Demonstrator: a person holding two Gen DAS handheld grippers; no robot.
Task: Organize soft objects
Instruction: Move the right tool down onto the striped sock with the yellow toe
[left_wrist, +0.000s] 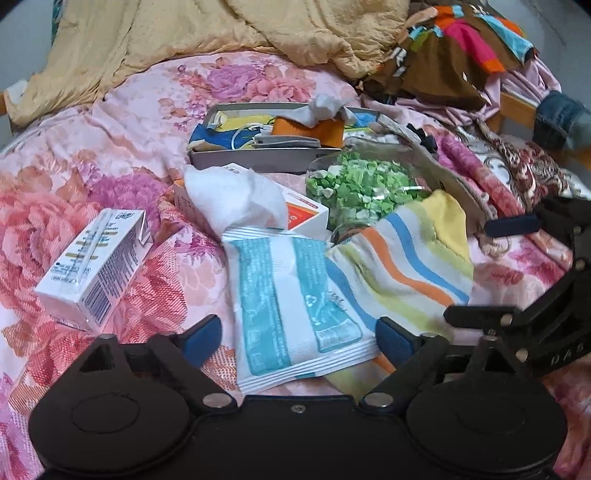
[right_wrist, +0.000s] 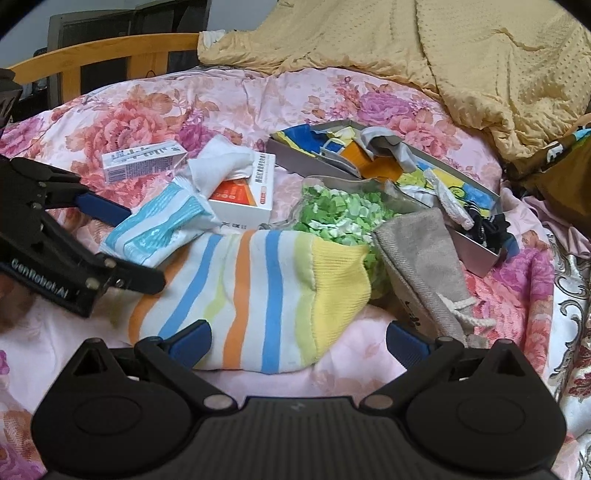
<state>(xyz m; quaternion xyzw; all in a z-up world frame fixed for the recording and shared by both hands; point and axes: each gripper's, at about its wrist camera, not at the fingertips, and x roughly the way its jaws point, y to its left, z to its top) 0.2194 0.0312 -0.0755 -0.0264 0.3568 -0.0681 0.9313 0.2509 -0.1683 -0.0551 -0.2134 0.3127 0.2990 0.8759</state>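
Jaws on both grippers are standing released: left gripper (left_wrist: 297, 332) is straddling the teal-and-white packet (left_wrist: 295, 310), right gripper (right_wrist: 299, 338) is straddling the striped sock (right_wrist: 258, 291), which is lying flat on the floral bedspread (right_wrist: 155, 110).

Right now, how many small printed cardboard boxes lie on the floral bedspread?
2: a white barcode carton at left, and an orange-and-white box under the white cloth. Others may be hidden.

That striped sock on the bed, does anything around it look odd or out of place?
The striped sock lies alone, half over a blue-and-white packet, amid cardboard boxes and a bag of green bits.
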